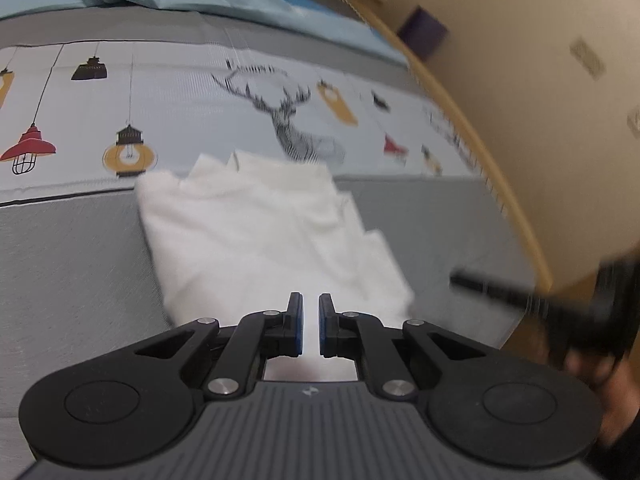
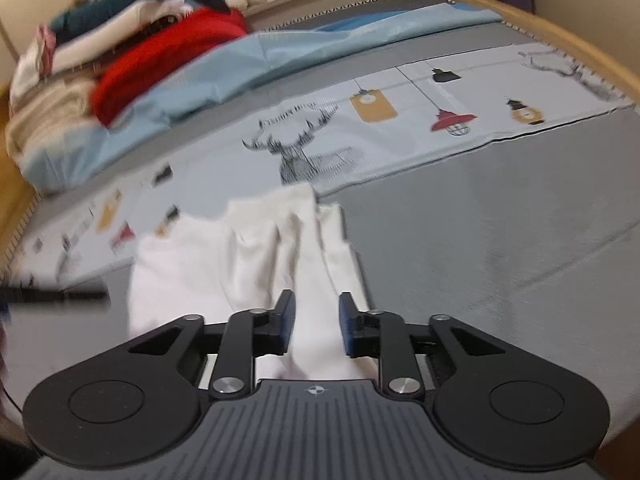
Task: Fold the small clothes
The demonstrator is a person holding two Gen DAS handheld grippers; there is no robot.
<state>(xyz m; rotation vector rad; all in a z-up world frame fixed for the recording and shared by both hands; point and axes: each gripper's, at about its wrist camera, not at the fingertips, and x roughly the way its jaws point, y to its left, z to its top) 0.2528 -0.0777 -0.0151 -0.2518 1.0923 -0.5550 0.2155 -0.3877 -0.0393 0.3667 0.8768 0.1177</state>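
A small white garment (image 1: 256,236) lies partly folded on the grey bed cover, its far edge on the printed band. It also shows in the right wrist view (image 2: 248,264). My left gripper (image 1: 311,320) hovers over its near edge with the jaws a narrow gap apart and nothing between them. My right gripper (image 2: 316,320) is open, with a fold of the white garment running between its fingers; I cannot tell if they touch it. The right gripper shows blurred at the right of the left wrist view (image 1: 540,308).
A printed band with a deer (image 2: 304,156) and lamps crosses the bed. A light blue sheet (image 2: 240,64) and a pile of clothes with a red one (image 2: 160,56) lie at the far left. A wooden bed edge (image 1: 480,152) runs along the wall.
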